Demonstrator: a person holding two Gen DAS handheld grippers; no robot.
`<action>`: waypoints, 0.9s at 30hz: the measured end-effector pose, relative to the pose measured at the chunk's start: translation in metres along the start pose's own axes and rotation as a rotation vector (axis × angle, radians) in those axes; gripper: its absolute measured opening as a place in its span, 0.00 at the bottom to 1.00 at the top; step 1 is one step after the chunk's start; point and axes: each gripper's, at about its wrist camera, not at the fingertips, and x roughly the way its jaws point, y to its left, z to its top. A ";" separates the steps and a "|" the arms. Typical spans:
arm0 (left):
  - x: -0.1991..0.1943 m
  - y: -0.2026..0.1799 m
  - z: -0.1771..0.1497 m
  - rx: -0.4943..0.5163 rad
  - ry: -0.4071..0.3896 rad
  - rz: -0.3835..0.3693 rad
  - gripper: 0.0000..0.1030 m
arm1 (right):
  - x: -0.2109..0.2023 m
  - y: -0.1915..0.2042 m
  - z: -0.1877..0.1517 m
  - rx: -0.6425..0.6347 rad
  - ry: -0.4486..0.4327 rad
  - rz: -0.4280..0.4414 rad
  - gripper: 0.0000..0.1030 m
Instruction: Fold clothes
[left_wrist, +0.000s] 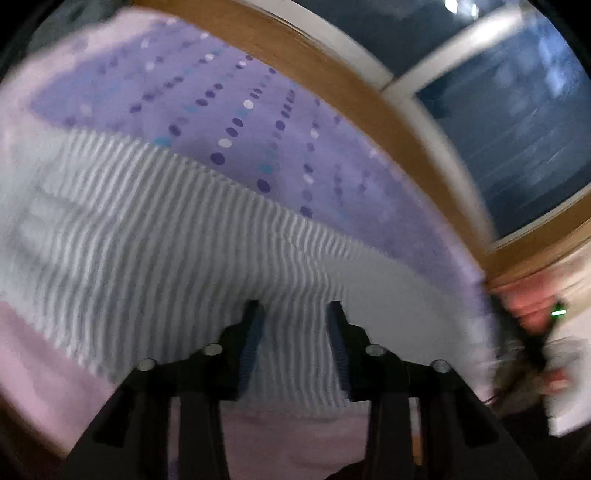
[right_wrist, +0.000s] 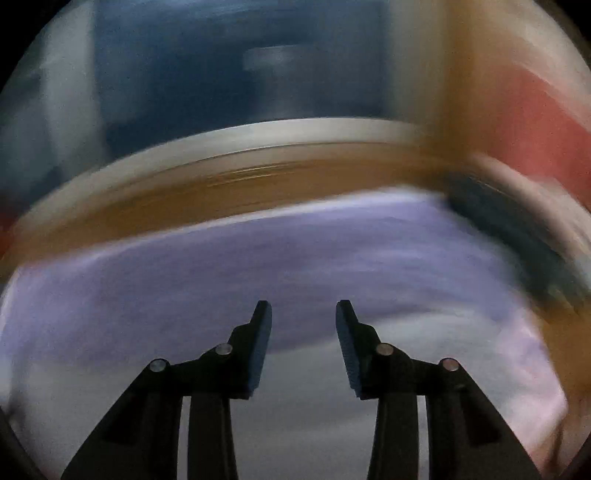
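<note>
A white garment with fine grey stripes (left_wrist: 166, 236) lies spread on a purple bedsheet with rows of dots (left_wrist: 236, 110). My left gripper (left_wrist: 294, 310) hovers over the garment's near part, open, with nothing between its fingers. The right wrist view is heavily smeared. There my right gripper (right_wrist: 303, 306) stands open and holds nothing, over the purple sheet (right_wrist: 258, 258), with pale cloth (right_wrist: 303, 387) just below it. At the right edge of the left wrist view I see a blurred dark device with a green light (left_wrist: 557, 310). I cannot tell what it is.
A pale pink cloth (left_wrist: 280, 439) lies under the garment's near edge. A wooden bed frame (left_wrist: 332, 74) borders the sheet's far side, with a white-framed window (left_wrist: 517, 129) behind it. Something red (right_wrist: 546, 122) shows blurred at the right.
</note>
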 end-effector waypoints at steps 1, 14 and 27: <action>-0.001 0.010 0.000 -0.056 0.002 -0.051 0.33 | 0.002 0.042 0.005 -0.106 0.029 0.119 0.35; -0.120 0.089 0.031 -0.195 -0.215 0.240 0.74 | 0.076 0.377 -0.004 -0.849 0.175 0.842 0.28; -0.111 0.099 0.071 -0.084 -0.057 0.258 0.47 | 0.063 0.378 0.021 -0.644 0.103 0.759 0.00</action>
